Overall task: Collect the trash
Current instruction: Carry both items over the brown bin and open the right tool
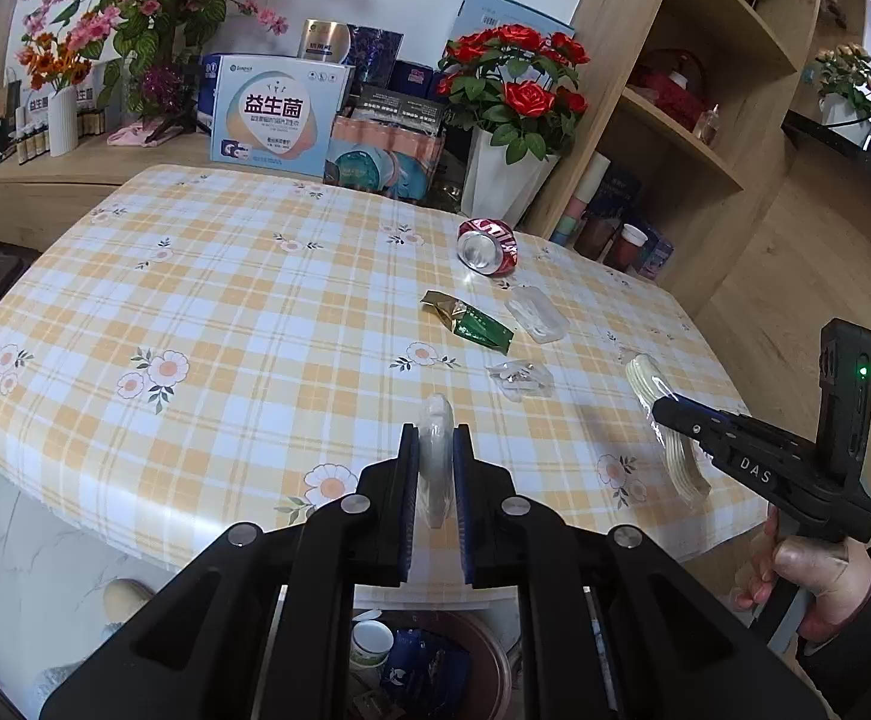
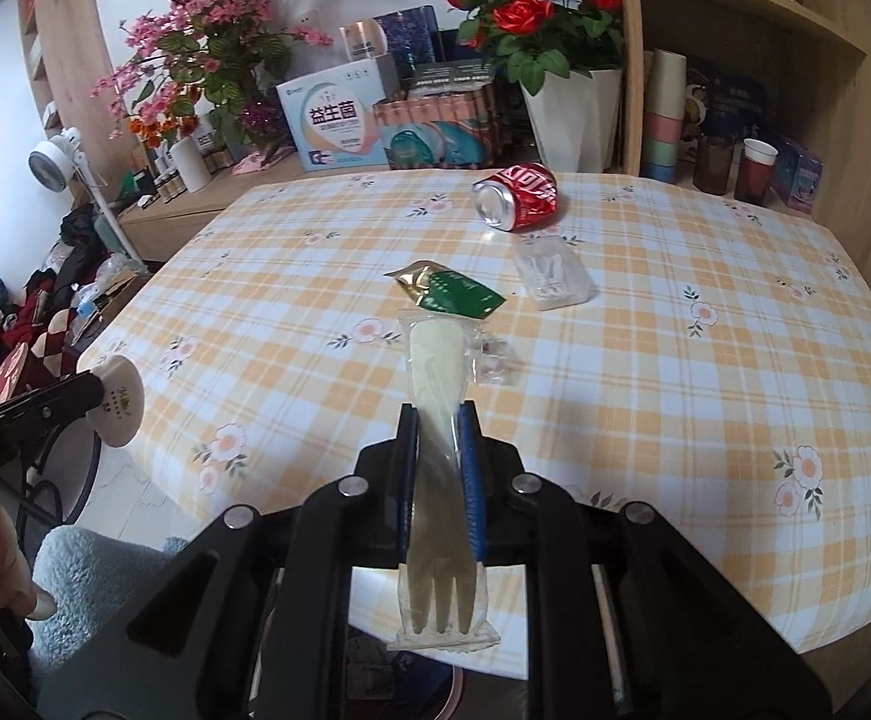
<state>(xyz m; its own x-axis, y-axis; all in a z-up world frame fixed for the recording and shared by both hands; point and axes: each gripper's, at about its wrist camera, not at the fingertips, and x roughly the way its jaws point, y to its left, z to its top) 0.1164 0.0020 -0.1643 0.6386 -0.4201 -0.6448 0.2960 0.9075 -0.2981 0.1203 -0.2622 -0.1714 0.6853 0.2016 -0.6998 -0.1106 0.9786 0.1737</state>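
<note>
My left gripper (image 1: 435,450) is shut on a white plastic lid (image 1: 435,462), held edge-on over the table's near edge; the lid also shows in the right wrist view (image 2: 116,402). My right gripper (image 2: 440,426) is shut on a wrapped plastic fork (image 2: 438,480), tines toward the camera; it also shows in the left wrist view (image 1: 669,426). On the checked tablecloth lie a crushed red can (image 1: 488,245), a green and gold wrapper (image 1: 468,319), a clear plastic tray (image 1: 536,313) and a crumpled clear wrapper (image 1: 519,379).
A bin (image 1: 435,666) with a paper cup and a blue packet sits below the table's near edge. Boxes (image 1: 276,114), a rose vase (image 1: 504,174) and a wooden shelf (image 1: 693,120) stand behind the table (image 1: 195,300). Clothes lie piled on the floor at left (image 2: 45,312).
</note>
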